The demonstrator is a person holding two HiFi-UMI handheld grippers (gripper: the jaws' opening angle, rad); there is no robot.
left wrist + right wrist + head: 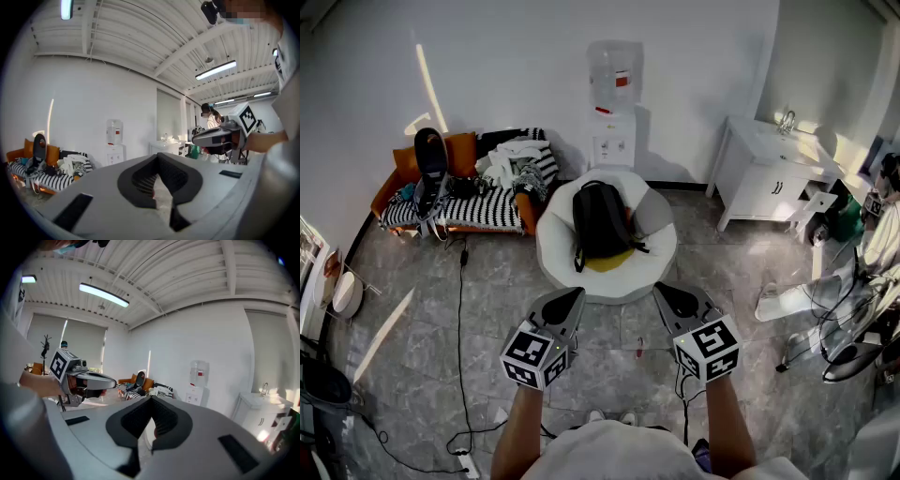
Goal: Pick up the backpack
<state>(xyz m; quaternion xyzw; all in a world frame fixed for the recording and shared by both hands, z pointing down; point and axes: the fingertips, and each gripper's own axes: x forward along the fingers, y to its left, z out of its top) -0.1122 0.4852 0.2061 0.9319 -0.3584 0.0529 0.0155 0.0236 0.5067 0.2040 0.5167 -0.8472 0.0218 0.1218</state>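
Observation:
A black backpack (600,220) leans upright on a round white cushioned seat (649,264), with something yellow under its lower edge. My left gripper (574,295) and right gripper (662,290) hover side by side short of the seat's near rim, well apart from the backpack. Both point toward it. Each gripper's jaws are shut with nothing between them, as the left gripper (158,177) and right gripper (151,422) show in their own views. The backpack is hidden behind the jaws in both gripper views.
A water dispenser (614,103) stands at the back wall behind the seat. A striped sofa (469,208) heaped with clothes is at the left, a white sink cabinet (769,178) at the right. A black cable (459,319) runs over the floor at the left; fans and gear (848,328) crowd the right.

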